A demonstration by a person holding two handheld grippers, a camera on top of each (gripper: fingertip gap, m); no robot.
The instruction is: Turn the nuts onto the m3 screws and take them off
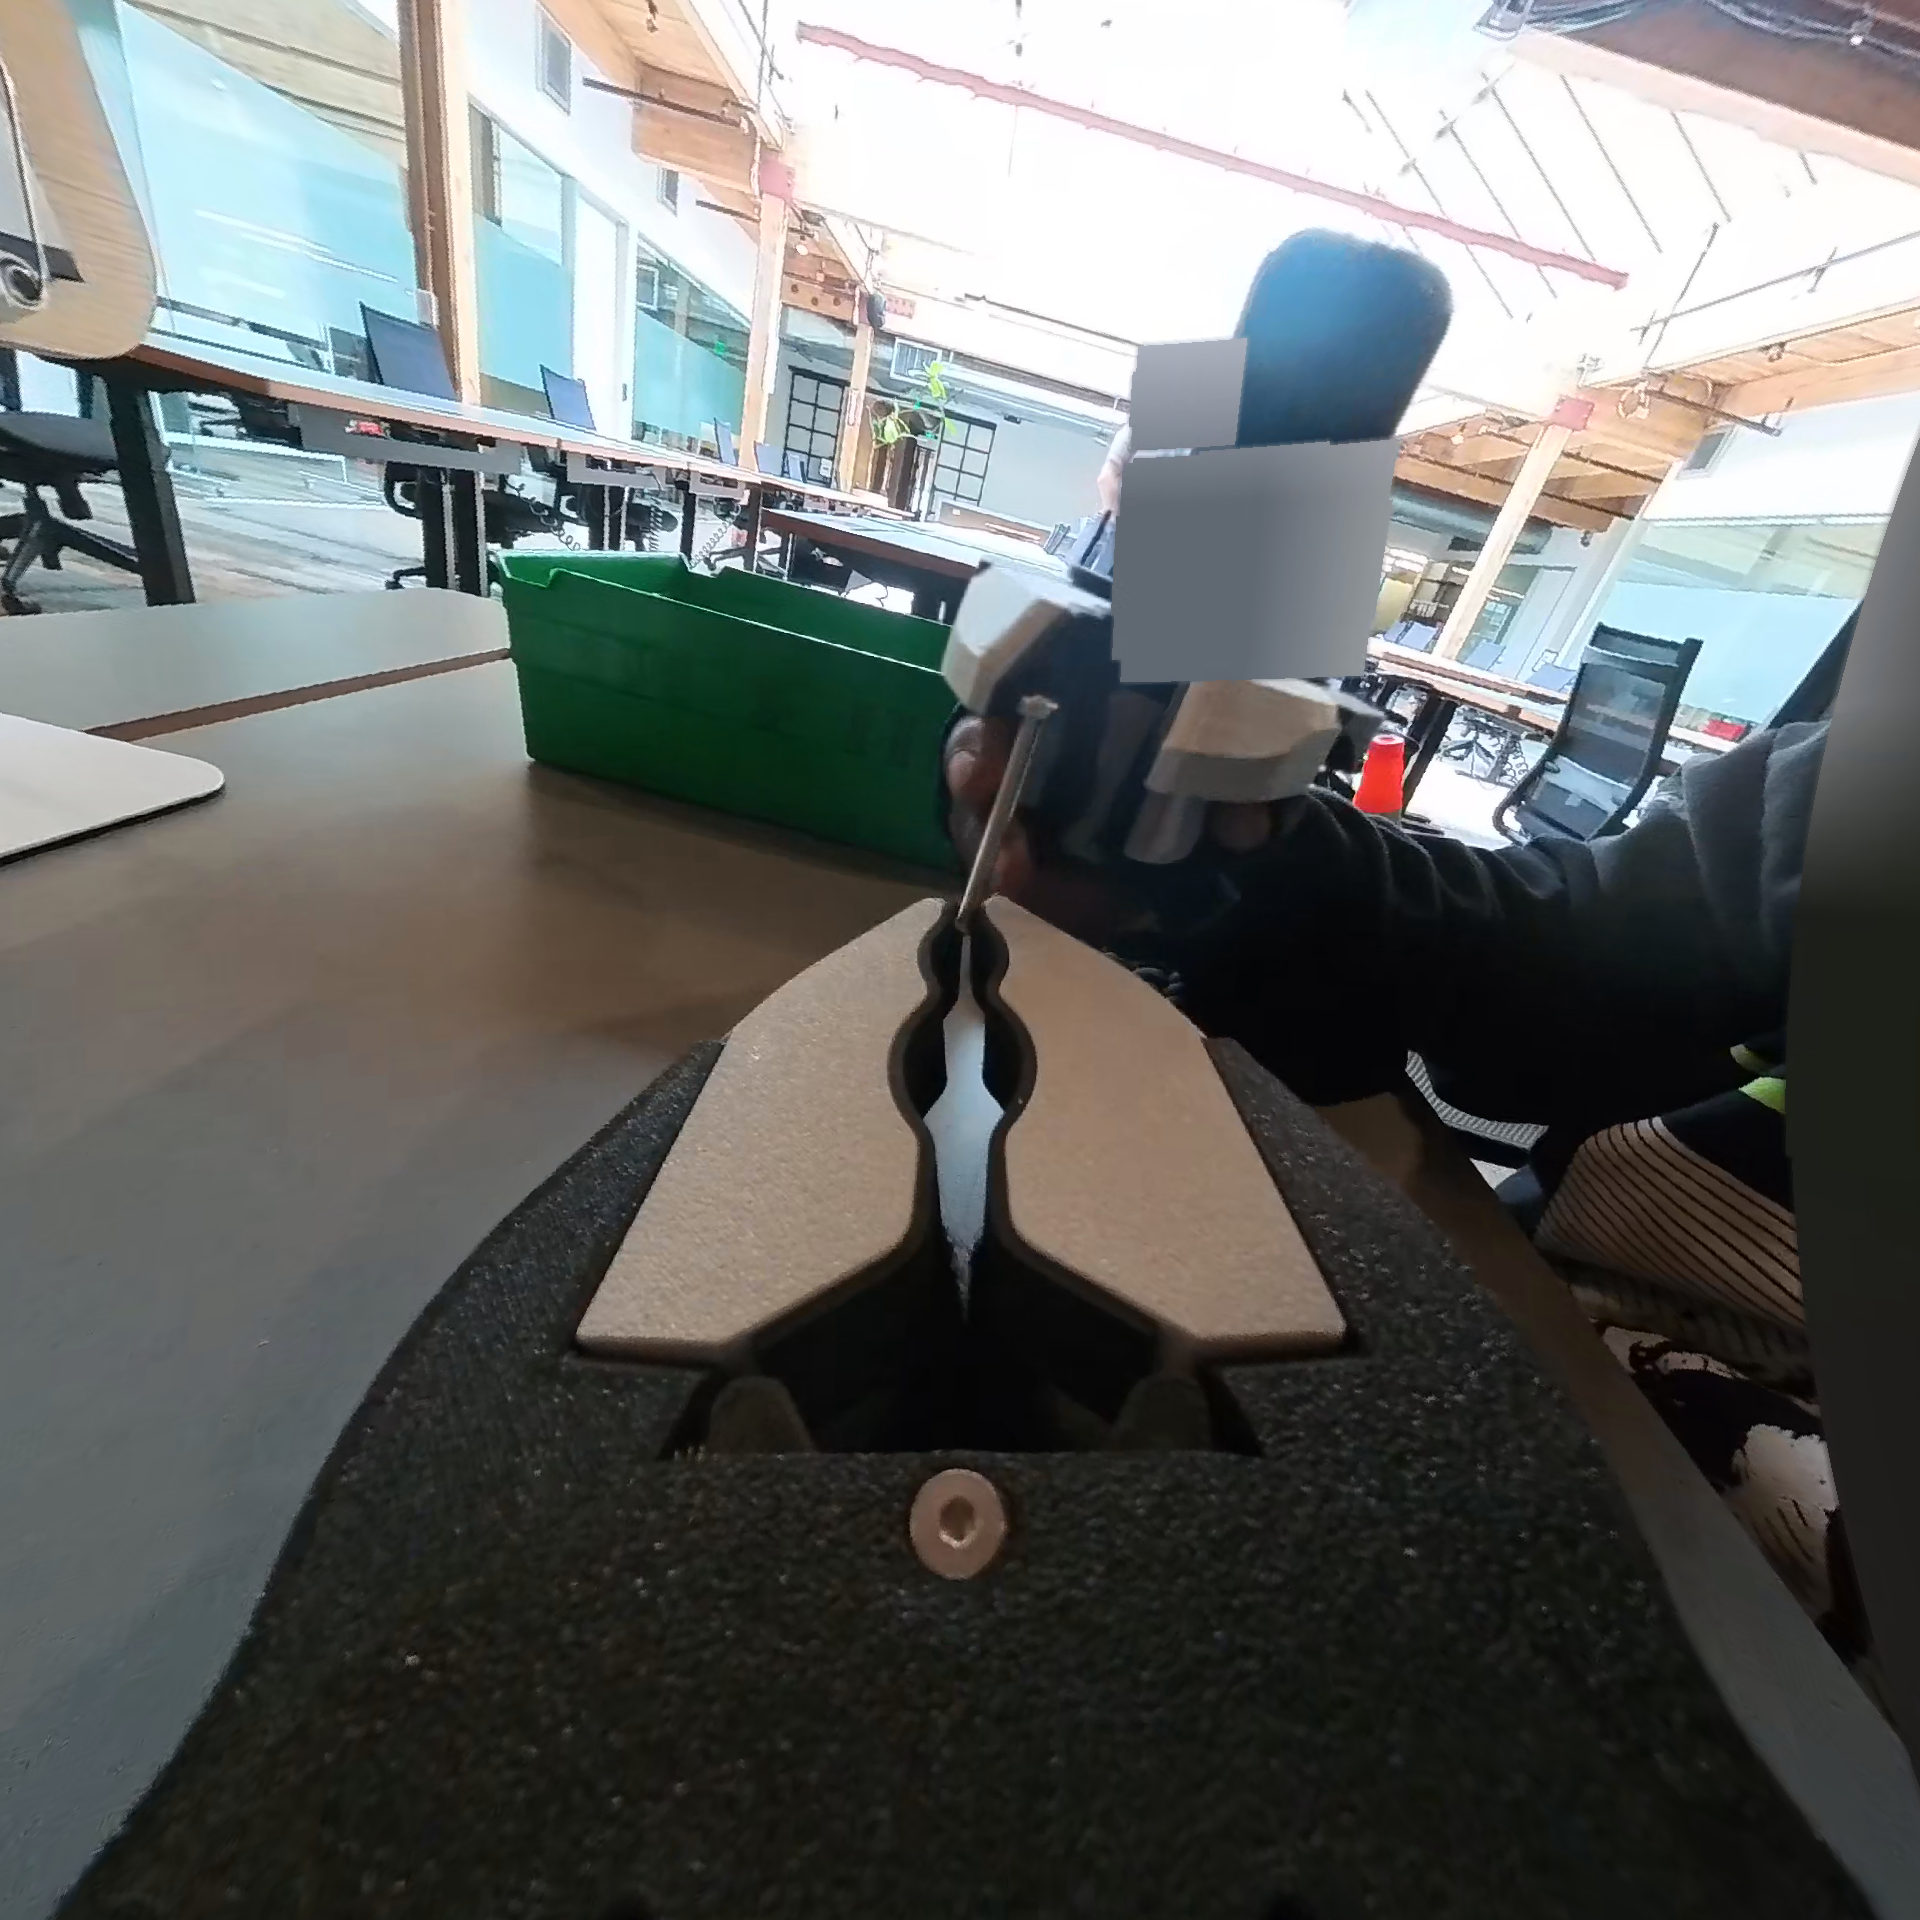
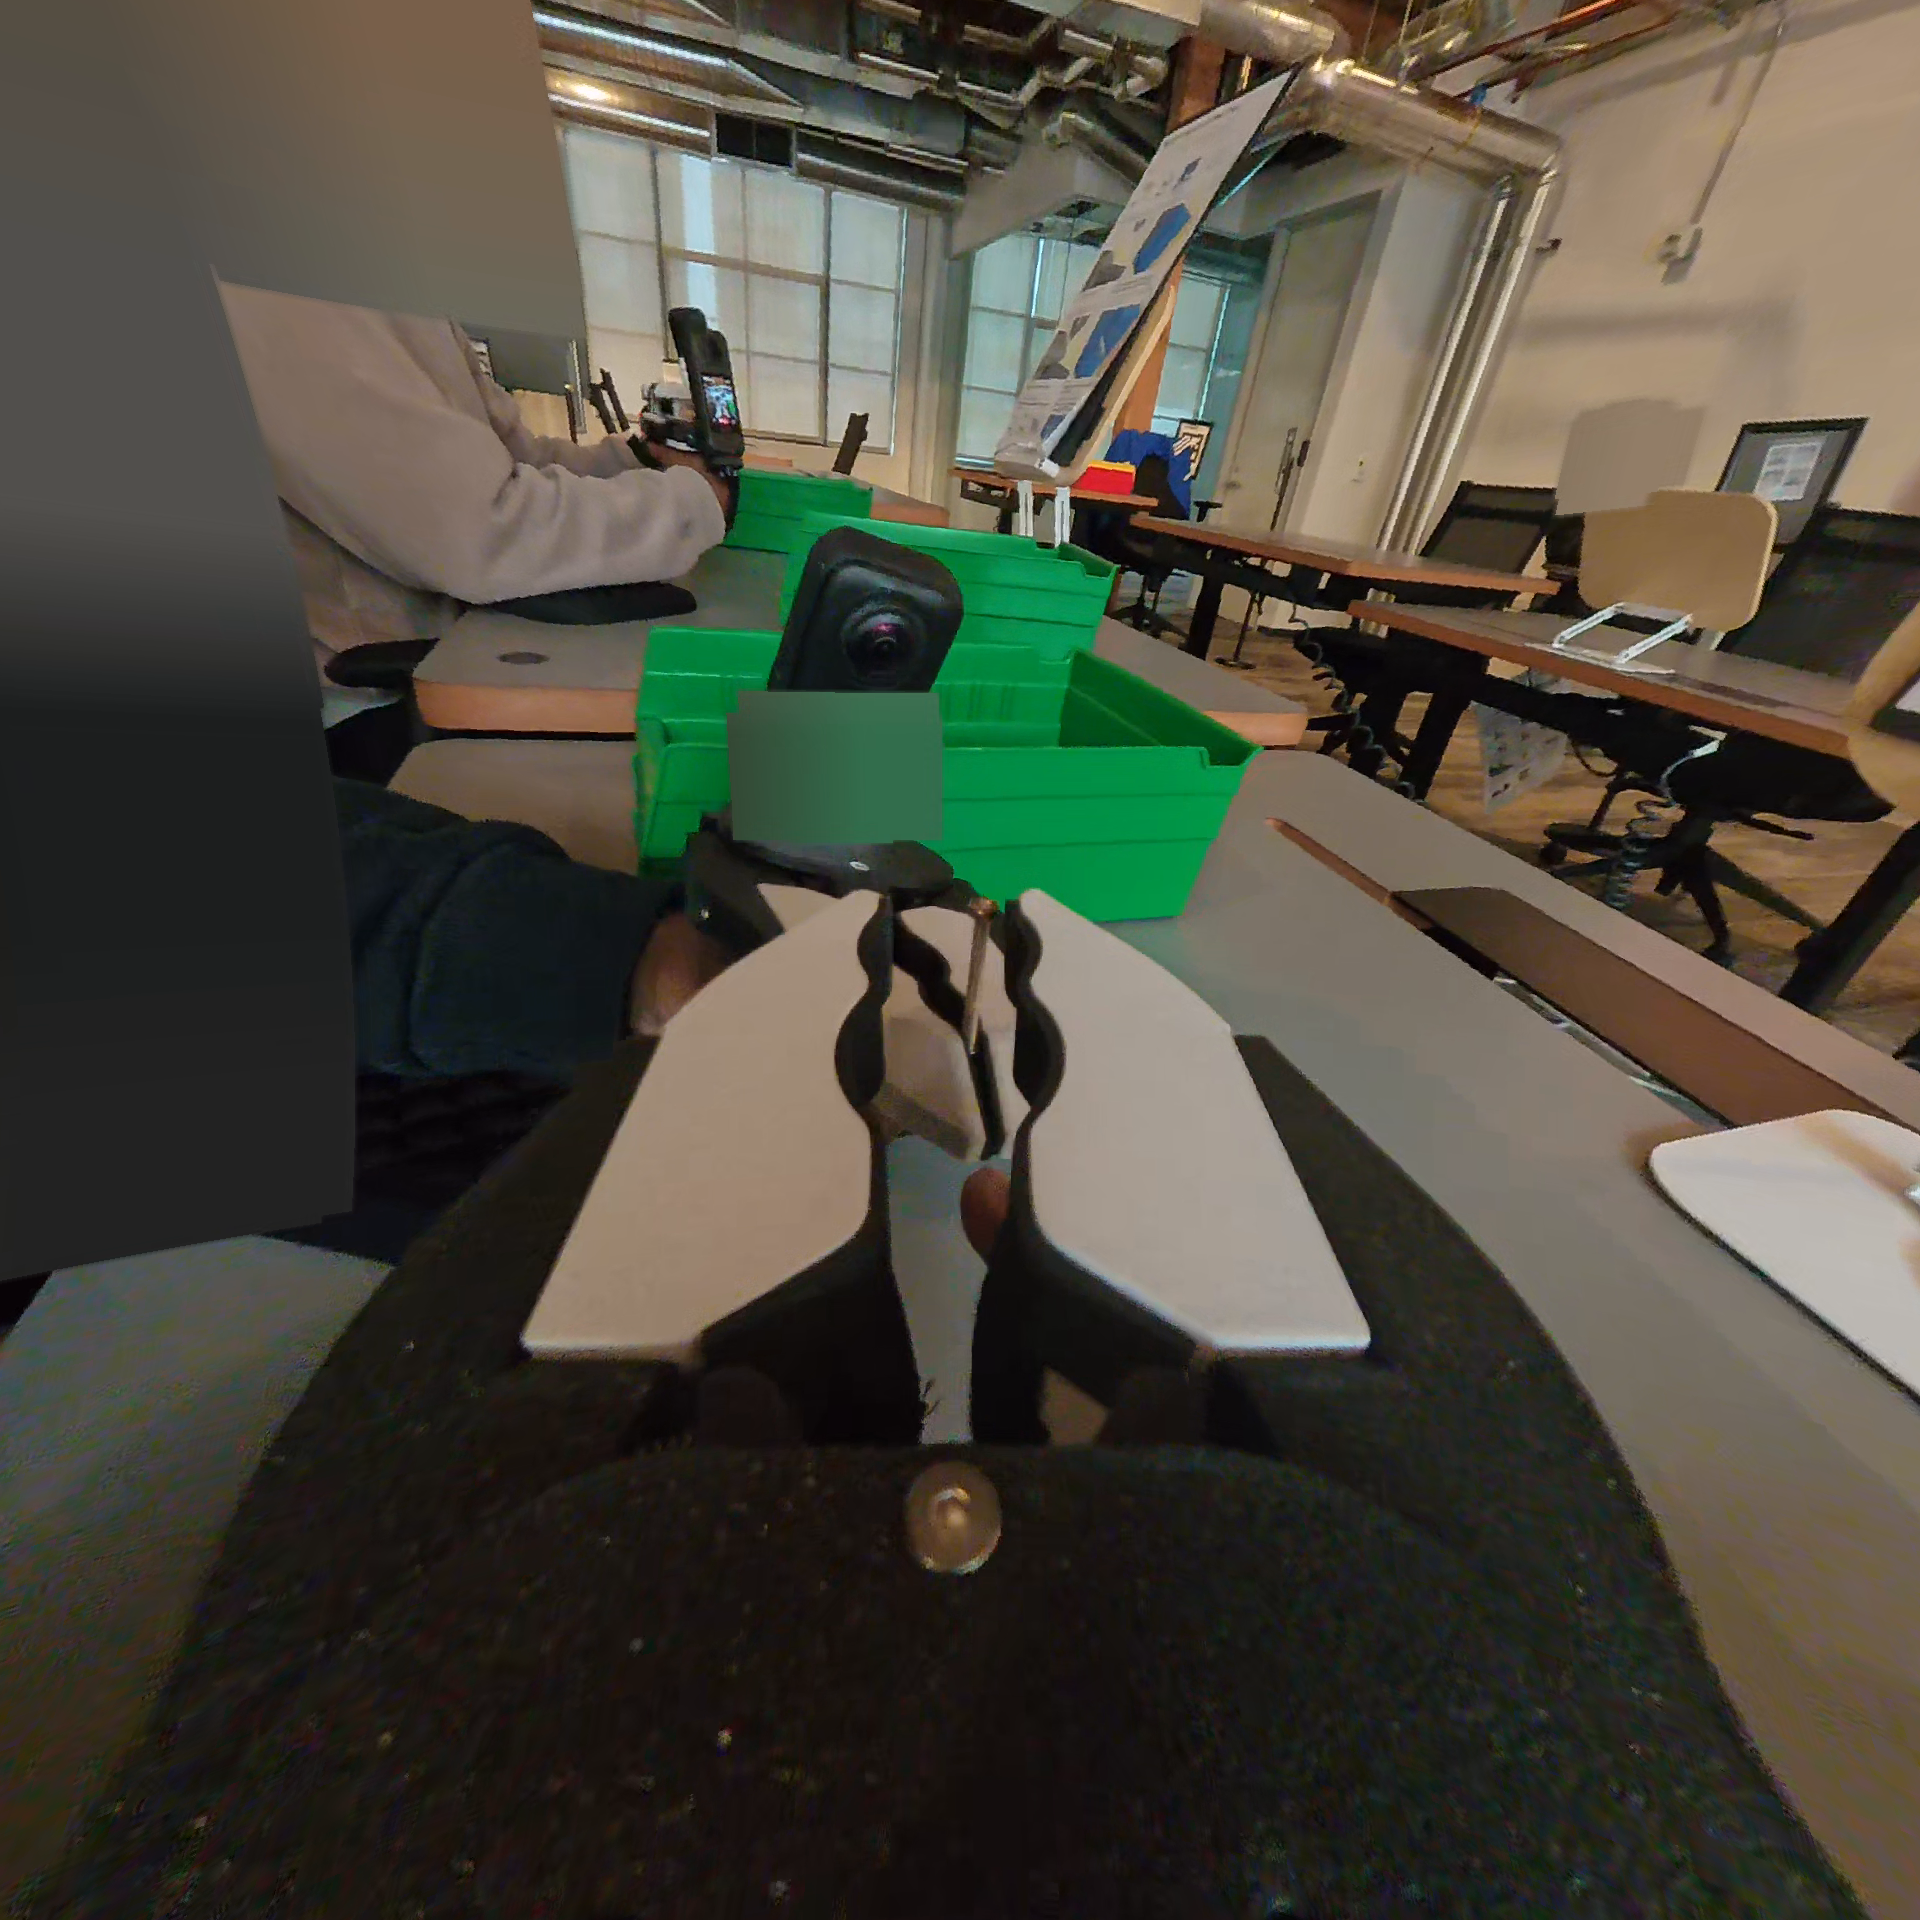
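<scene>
Screw [image 1: 1003,805], thin, silvery, long-shanked, stands tilted, pinched at its tip by the closed left gripper [image 1: 964,920].

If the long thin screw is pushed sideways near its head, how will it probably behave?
The screw looks like stiff metal, so it should not bend. The left gripper pinches only its lower tip, so it may pivot or slip there. Dropped on the table, its round shaft would probably roll.

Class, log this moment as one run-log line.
left gripper: shut on screw, upright, head up | right gripper: open around screw head, not pressing | nut: none visible | green bin: behind
</scene>
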